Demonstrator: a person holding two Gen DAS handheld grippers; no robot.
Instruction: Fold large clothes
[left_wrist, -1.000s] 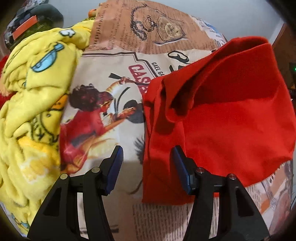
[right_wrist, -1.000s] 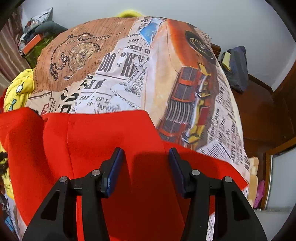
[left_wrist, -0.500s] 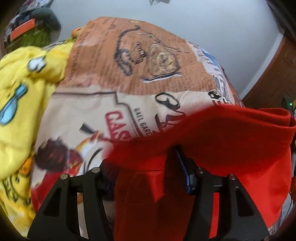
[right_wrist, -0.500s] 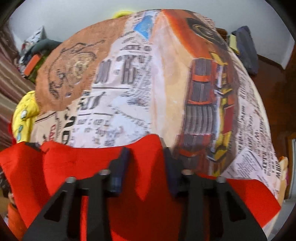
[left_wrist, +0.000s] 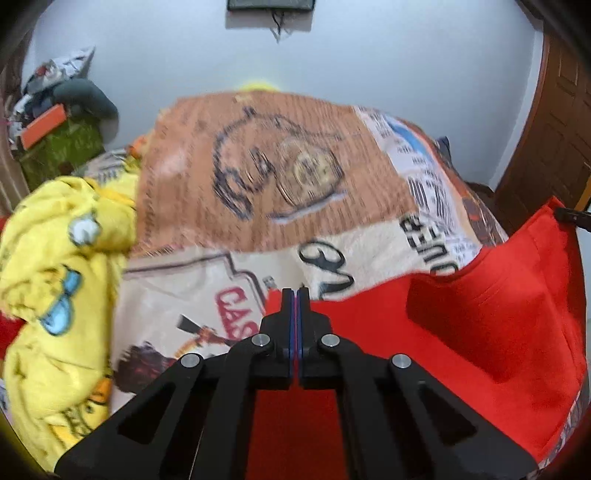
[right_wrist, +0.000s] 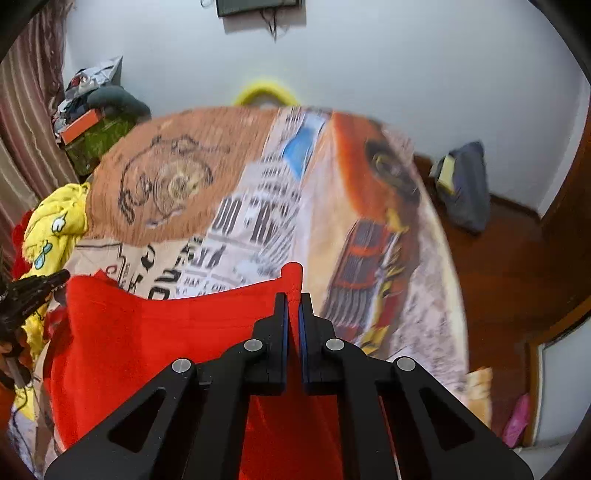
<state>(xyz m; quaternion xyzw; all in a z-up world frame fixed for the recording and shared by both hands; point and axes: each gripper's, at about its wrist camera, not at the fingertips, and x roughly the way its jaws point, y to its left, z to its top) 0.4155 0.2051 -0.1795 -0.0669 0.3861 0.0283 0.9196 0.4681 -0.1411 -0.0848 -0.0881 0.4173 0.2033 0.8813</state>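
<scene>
A large red garment (left_wrist: 461, 332) hangs stretched between my two grippers above a bed with a printed newspaper-style cover (left_wrist: 258, 184). My left gripper (left_wrist: 295, 291) is closing tight on the garment's top edge near its left corner, and the cloth sits between the pads. My right gripper (right_wrist: 293, 297) is closing on the same edge, with a small tuft of red garment (right_wrist: 166, 332) poking up above its tips. Each gripper shows at the edge of the other's view: the right gripper (left_wrist: 570, 216) and the left gripper (right_wrist: 37, 291). The garment's lower part is hidden behind the grippers.
A crumpled yellow cartoon blanket (left_wrist: 55, 277) lies on the bed's left side. A pile of clutter with an orange box (right_wrist: 81, 125) stands by the striped curtain at the back left. A dark bag (right_wrist: 465, 184) rests on the wooden floor to the right.
Both grippers went from open over the flat red garment to shut on its edge. Both then rose, lifting the edge off the bed, so more of the wall shows.
</scene>
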